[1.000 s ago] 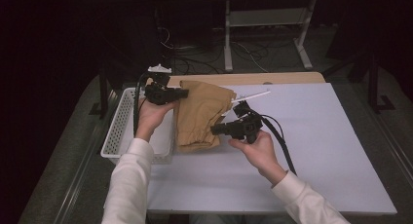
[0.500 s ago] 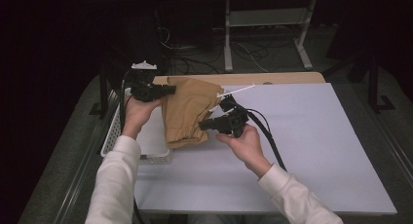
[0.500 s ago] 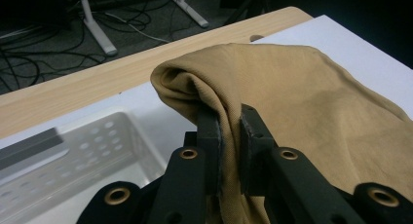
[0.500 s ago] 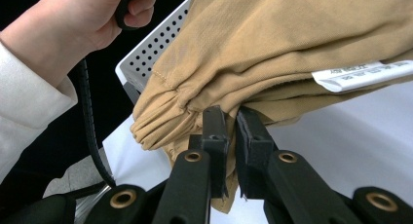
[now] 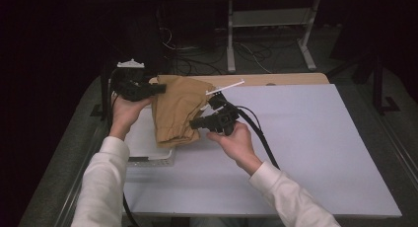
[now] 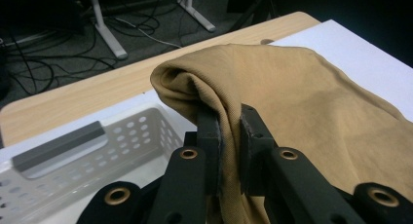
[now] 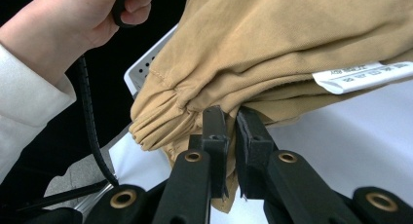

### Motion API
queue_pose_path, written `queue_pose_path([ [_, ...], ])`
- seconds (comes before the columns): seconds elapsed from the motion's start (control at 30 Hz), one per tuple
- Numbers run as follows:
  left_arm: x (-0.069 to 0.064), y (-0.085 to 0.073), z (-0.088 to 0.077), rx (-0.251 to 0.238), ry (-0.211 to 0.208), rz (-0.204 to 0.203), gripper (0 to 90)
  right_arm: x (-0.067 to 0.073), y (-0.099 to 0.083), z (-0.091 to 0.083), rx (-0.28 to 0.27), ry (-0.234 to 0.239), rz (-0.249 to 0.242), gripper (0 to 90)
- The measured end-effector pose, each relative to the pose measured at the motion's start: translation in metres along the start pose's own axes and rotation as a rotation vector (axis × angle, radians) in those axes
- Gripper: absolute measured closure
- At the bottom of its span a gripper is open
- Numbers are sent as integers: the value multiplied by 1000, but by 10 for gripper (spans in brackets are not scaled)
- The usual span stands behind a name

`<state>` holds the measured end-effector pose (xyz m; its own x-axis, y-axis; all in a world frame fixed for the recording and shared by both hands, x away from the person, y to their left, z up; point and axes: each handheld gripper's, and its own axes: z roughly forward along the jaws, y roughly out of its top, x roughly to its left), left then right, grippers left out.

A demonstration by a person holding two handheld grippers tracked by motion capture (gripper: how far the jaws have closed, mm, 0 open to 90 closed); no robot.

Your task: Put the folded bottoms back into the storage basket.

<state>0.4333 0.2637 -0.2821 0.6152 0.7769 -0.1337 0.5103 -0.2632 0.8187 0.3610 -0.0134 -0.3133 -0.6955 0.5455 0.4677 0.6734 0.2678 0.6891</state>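
A tan folded garment (image 5: 176, 108) hangs between both grippers above the left part of the table. My left gripper (image 5: 156, 89) is shut on its upper left fold, and the cloth (image 6: 292, 102) is pinched between the jaws there. My right gripper (image 5: 194, 123) is shut on the lower gathered edge (image 7: 195, 102) of the garment. A white label (image 7: 360, 75) sticks out of the cloth in the right gripper view. The garment sits partly over the white basket (image 5: 148, 155).
The white perforated basket (image 6: 73, 156) stands at the table's left edge. The table has a white surface (image 5: 305, 138) with a wooden strip (image 5: 276, 79) at the back. A white stick (image 5: 226, 87) lies by the garment. Cables and desk legs are on the floor behind.
Both grippers have carried the garment to the left, from the table's middle toward the basket. They stay shut on the cloth throughout.
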Motion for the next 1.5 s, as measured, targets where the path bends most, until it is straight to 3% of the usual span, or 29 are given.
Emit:
queue_pose_path([
  [0.4,16,-5,-19,-14,28,-8,817,13,14,14,9,6,-30,821],
  [1.17,44,-17,-35,-47,70,-30,817,28,32,42,6,-7,-73,822],
  [1.5,59,-24,-42,-49,99,-41,817,27,31,64,-12,13,-52,822],
])
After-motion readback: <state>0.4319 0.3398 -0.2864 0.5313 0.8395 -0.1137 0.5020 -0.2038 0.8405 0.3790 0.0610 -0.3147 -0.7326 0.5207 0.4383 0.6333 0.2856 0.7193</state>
